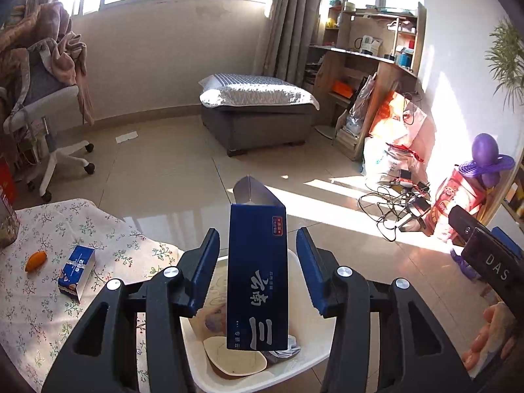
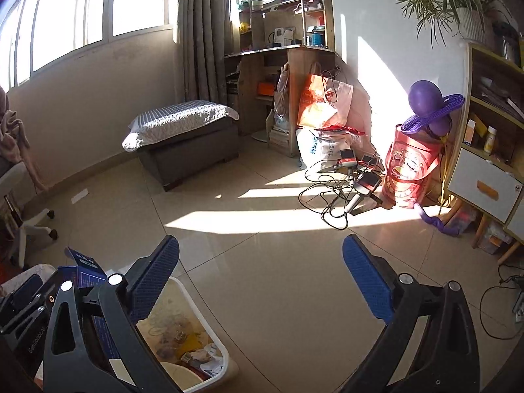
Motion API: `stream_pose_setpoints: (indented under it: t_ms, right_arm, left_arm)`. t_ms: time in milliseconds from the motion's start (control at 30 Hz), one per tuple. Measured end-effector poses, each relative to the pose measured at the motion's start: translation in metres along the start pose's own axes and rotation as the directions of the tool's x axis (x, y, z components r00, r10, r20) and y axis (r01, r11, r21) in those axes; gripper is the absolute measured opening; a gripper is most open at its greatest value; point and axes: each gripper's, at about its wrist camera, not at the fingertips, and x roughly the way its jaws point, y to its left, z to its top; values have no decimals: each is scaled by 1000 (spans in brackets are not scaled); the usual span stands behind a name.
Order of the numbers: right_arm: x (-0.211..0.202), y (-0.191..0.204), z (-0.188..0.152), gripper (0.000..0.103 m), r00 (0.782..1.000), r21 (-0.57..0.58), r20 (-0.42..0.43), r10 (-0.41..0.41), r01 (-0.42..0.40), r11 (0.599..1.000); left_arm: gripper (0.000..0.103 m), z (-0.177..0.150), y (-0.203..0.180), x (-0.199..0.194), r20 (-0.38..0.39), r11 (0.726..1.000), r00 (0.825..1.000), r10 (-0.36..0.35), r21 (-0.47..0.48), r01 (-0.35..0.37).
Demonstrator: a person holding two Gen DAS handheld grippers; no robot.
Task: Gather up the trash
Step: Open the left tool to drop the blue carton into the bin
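Left hand-held gripper (image 1: 258, 275): jaws spread wide, not touching dark blue carton (image 1: 257, 281), which stands upright between them with open top flap up and bottom end down inside white trash bin (image 1: 308, 321). Gaps on both sides of carton. Bin holds paper scraps and a beige disc; bin rim just beside desk edge (image 1: 147, 239). On floral desk cloth: small blue box (image 1: 77, 271), orange item (image 1: 36, 261), both well apart from bin.

Right hand-held gripper (image 2: 262, 278): jaws wide, holding nothing, over bare tiled floor (image 2: 262, 229). Bin rim (image 2: 199, 304) beside left finger. Open floor ahead up to ottoman (image 2: 190, 144) and cable tangle (image 2: 340, 193).
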Motion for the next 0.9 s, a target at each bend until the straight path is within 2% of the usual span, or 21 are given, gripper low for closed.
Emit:
stream_pose_setpoints:
  t_ms: [100,167,233,300,633,900]
  right_arm:
    - [0,4,0,96,1000,-12,2,4,-4,1000]
    - [-2,10,0,96,1000,-29,11,9,-8,1000]
    - [-4,18,-1,96,1000,-46,15,20,-20,999]
    - [-8,28,-3,96,999,-65,19,37,-36,997]
    - [-30,92,-8,96,989,-157,23,145,-140,978]
    - [-53,160,-24,96,965,-247,-2,264,-256,934]
  left_arm:
    - [75,-2,7,-5,13,999,999,41,-17,-41]
    - [81,-2,14,-8,19,997,998,66,-30,-65]
    - [81,-2,22,-12,24,995,995,94,-35,-93]
    - [86,-3,32,-16,27,992,992,124,-43,-122]
    - [90,-16,94,-44,35,959,964,264,-120,-258]
    - [92,-33,165,-70,-4,907,929,369,-216,-361]
